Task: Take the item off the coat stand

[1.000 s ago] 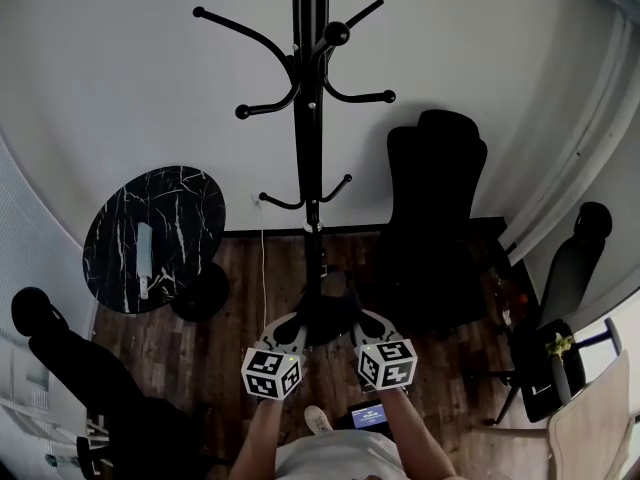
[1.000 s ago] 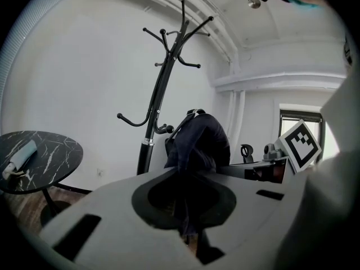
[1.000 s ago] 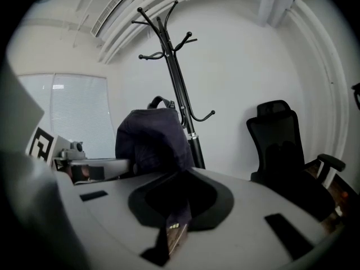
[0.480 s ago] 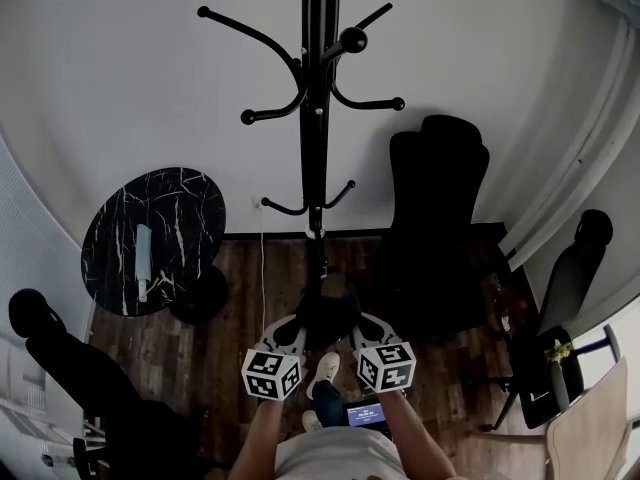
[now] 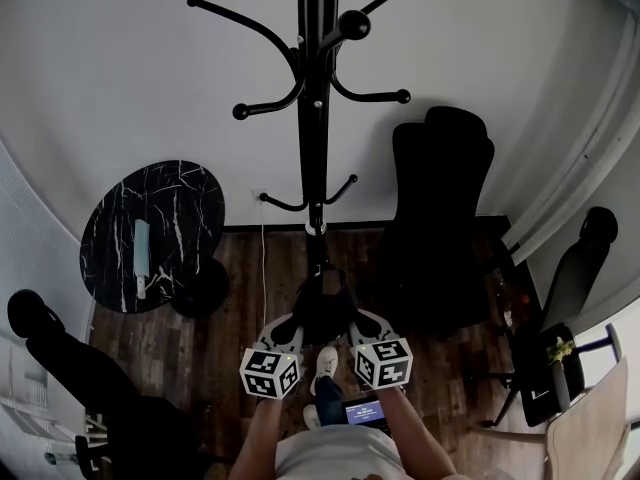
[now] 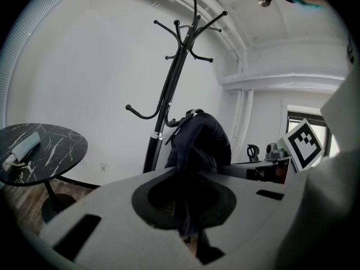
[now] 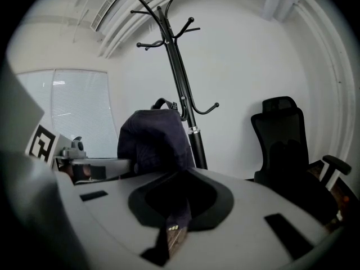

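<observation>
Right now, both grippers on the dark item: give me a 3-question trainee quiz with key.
1. True or false: the left gripper is shut on the dark fabric item.
2. In the head view, what stands right of the coat stand? A) black office chair B) ladder C) sofa
3. Fill in: the round marbled table stands to the stand's ____ in that view.
Key: 1 true; 2 A; 3 left.

Left gripper (image 5: 293, 326) and right gripper (image 5: 360, 323): pale grey moulded shells. Each has a dark teardrop recess, with rectangular slots at 8 and 4 o'clock of it. Each carries a white cube (image 5: 270, 373) printed with black square markers. Person wears a light top (image 5: 335, 460), dark blue trousers (image 5: 328, 402) and white shoes (image 5: 324, 365).
</observation>
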The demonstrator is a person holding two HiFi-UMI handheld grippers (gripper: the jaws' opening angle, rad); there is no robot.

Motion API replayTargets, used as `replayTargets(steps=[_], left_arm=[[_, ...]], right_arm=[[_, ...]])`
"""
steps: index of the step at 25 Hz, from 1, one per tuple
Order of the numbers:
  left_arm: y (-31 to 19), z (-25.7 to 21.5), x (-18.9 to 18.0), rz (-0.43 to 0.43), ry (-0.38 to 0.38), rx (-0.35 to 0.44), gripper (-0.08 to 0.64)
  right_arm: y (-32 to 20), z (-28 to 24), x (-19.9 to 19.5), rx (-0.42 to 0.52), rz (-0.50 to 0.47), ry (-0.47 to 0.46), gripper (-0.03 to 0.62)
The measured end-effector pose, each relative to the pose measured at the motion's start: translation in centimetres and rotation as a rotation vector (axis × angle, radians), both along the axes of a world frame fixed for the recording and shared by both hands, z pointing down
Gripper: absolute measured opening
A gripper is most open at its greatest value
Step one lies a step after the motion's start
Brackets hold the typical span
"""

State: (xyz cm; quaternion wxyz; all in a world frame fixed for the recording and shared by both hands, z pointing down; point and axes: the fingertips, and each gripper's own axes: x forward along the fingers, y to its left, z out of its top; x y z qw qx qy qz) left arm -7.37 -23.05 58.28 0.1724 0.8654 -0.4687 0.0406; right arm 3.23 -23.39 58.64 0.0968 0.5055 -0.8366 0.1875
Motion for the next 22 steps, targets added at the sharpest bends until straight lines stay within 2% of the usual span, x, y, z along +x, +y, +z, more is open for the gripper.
replayTargets(steps=[22], left_arm=[[-3.1,1.8,-0.7,-0.018,0.015,-0.047,0.026]], right_arm=[[-3.7,1.9,-0.7,-0.043,-0.022,0.009,0.023]])
